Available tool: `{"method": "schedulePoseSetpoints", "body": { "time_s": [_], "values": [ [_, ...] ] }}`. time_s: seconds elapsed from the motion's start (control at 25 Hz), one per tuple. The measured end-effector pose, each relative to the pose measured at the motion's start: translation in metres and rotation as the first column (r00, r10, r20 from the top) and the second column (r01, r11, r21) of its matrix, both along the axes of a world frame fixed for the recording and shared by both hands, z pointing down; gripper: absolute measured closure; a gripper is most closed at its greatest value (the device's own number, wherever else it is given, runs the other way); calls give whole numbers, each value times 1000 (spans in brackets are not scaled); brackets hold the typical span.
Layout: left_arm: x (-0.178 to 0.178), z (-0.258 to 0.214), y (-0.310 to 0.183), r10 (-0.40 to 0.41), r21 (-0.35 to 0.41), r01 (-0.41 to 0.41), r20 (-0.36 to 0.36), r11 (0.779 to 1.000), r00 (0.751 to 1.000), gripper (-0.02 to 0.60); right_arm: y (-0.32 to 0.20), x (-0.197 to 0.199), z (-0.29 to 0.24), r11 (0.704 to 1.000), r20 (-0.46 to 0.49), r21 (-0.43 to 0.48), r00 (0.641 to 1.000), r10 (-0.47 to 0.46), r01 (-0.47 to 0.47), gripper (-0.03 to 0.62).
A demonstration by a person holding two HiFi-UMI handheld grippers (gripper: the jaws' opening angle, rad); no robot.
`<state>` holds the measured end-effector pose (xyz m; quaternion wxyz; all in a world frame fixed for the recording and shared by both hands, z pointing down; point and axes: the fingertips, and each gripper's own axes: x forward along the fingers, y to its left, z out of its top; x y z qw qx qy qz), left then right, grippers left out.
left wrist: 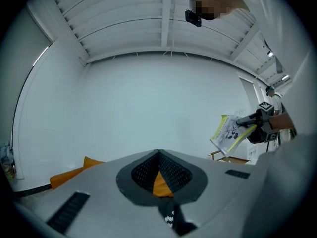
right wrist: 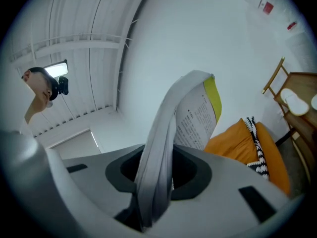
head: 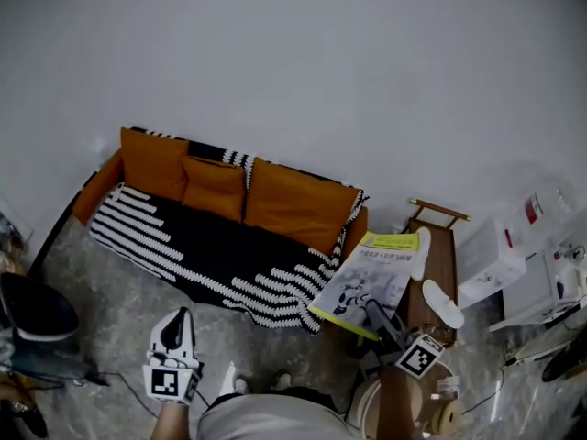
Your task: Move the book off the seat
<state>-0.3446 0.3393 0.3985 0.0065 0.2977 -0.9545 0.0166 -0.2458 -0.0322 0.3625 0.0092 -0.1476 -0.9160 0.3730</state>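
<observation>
The book, white with a yellow edge and a drawing on its cover, hangs in the air off the right end of the sofa, between the seat and a wooden side table. My right gripper is shut on its lower edge. In the right gripper view the book rises bent from between the jaws of the right gripper. My left gripper hovers over the floor in front of the sofa, its jaws together with nothing in them. The left gripper view shows the left gripper closed and the book at right.
The sofa has orange cushions and a black-and-white striped blanket. On the wooden side table lie white slippers. White boxes stand further right. A black chair stands at the far left on the grey floor.
</observation>
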Motion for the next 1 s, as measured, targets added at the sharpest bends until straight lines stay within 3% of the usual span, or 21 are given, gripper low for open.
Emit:
{"method": "schedulePoseSetpoints", "body": {
  "time_s": [0.2,0.36,0.6,0.8,1.0],
  "values": [
    [-11,4,-5,35,1,-35,11,999,999,565,9,-4,-12,1000,51,-15,998,28,-27,467],
    [-17,2,-2,22,-2,-22,-6,1000,1000,565,16,-9,-7,999,46,-26,999,27,-25,467],
    [-13,13,5,75,10,-75,-7,997,997,565,33,-9,-2,999,29,-21,999,39,-39,467],
    [-16,14,11,106,44,-104,-65,994,992,565,45,-2,-2,996,20,-34,997,80,-79,468],
    [-9,25,-18,231,93,-222,-102,971,968,565,56,18,6,984,15,-114,990,139,-137,468]
  ]
}}
